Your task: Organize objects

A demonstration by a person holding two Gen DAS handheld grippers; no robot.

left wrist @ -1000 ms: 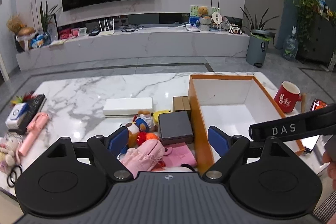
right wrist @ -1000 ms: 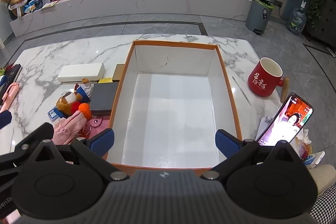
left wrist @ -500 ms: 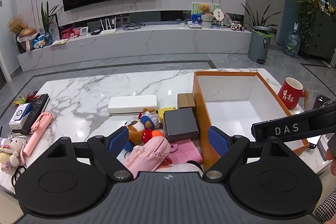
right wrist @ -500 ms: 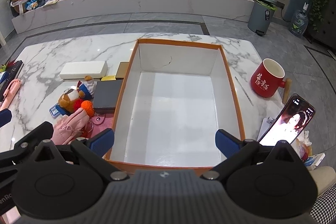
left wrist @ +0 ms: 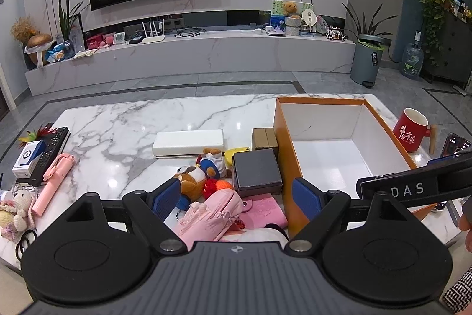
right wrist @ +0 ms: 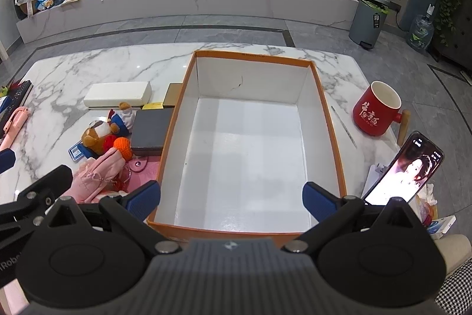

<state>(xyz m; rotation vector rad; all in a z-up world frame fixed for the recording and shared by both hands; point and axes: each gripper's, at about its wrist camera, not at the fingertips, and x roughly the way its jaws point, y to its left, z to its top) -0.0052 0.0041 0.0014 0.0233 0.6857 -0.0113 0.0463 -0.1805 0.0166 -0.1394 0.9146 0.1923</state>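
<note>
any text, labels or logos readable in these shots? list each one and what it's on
"DAS": white letters on the black bar of the right gripper, seen in the left wrist view.
"Robo": cut-off white letters on the left gripper at the left edge of the right wrist view.
Red mug: white brush-style characters, not readable to me.
Phone screen, blue and white box, barcode tag: print too small to read.
</note>
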